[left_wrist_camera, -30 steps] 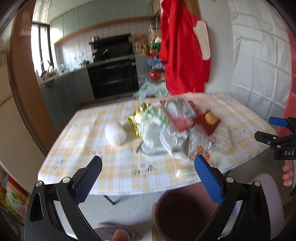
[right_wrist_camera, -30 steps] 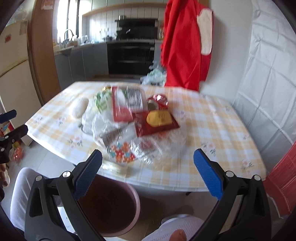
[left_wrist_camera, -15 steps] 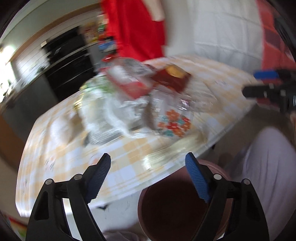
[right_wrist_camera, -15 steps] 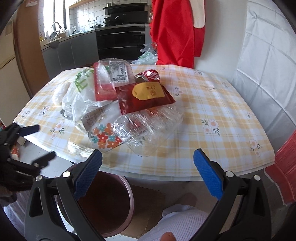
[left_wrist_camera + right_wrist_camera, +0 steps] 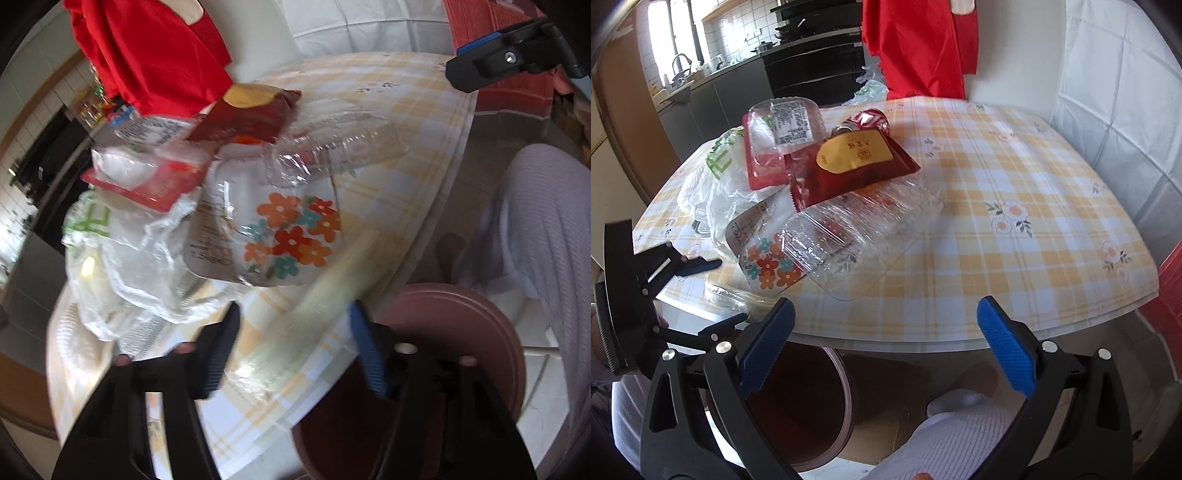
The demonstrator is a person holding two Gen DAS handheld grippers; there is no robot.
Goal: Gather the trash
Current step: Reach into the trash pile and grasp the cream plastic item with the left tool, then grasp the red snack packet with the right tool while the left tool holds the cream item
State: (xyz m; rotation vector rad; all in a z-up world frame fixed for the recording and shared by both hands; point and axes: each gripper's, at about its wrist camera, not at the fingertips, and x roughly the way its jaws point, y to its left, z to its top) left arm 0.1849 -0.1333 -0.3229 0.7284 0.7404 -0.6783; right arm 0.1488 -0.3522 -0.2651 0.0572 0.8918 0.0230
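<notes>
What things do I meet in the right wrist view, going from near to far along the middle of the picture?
Brown bin under the table edge → clear plastic tray → dark red packet with yellow label → red garment hanging behind the table.

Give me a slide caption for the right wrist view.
Open right gripper faces piled trash wrappers on checked table, bin below.
</notes>
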